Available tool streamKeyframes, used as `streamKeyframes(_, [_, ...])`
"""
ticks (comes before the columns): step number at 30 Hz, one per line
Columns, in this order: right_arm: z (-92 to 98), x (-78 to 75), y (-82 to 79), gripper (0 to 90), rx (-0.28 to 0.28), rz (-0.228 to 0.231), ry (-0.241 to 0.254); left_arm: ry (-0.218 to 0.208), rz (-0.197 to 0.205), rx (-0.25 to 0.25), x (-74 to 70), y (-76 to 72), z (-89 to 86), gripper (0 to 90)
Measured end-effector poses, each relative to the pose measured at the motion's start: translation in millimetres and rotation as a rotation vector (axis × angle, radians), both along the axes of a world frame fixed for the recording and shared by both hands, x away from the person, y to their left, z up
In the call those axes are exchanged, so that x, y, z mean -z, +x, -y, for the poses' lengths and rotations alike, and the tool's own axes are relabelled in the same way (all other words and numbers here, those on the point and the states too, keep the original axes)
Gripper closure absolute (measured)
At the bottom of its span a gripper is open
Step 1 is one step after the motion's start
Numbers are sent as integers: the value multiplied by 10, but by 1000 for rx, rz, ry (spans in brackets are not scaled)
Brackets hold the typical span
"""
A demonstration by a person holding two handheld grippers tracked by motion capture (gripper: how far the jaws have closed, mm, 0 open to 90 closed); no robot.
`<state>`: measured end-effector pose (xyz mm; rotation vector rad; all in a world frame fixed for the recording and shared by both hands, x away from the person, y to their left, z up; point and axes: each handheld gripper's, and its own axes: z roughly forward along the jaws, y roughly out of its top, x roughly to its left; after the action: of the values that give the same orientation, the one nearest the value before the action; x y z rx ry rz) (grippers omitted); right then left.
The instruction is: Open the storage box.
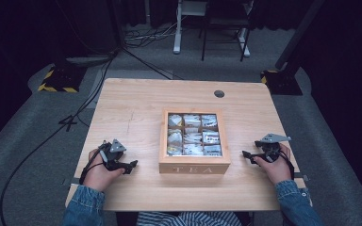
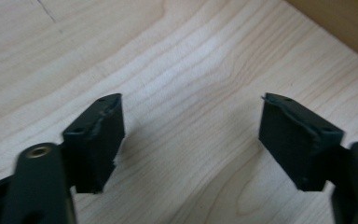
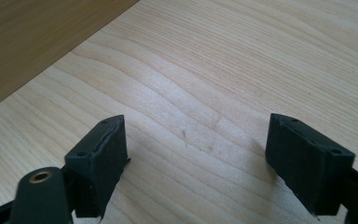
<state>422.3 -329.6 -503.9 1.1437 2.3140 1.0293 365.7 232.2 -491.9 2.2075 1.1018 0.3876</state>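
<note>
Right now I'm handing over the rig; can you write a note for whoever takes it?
Left gripper: open, empty, resting on the table left of the tea box, jaws toward it.
Right gripper: open, empty, on the table right of the box, jaws toward it.
Tea box: mid-table, front marked TEA, nine compartments holding tea bags seen through the top; whether a clear lid covers them I cannot tell.
Done: nothing visible; the box is untouched.
Left: everything, likely starting with a reach to the box from both sides.
</note>
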Motion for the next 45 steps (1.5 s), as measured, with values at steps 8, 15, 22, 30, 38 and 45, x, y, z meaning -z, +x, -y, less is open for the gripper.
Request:
streamKeyframes(8, [0, 0, 0, 209, 0, 0, 0, -35, -12, -35, -223, -50, 24, 258])
streamKeyframes(15, [-1, 0, -1, 209, 1, 1, 0, -64, 29, -27, -369, -97, 61, 269])
streamKeyframes(22, [0, 0, 0, 209, 1, 1, 0, -99, 59, 6, -497, -161, 160, 276])
streamKeyframes(30, [-1, 0, -1, 209, 1, 1, 0, -136, 72, 66, -557, -227, 325, 274])
streamKeyframes(38, [0, 0, 0, 209, 0, 0, 0, -152, 70, 146, -570, -293, 537, 273])
streamKeyframes(45, [0, 0, 0, 209, 0, 1, 0, -165, 61, 194, -559, -327, 634, 273])
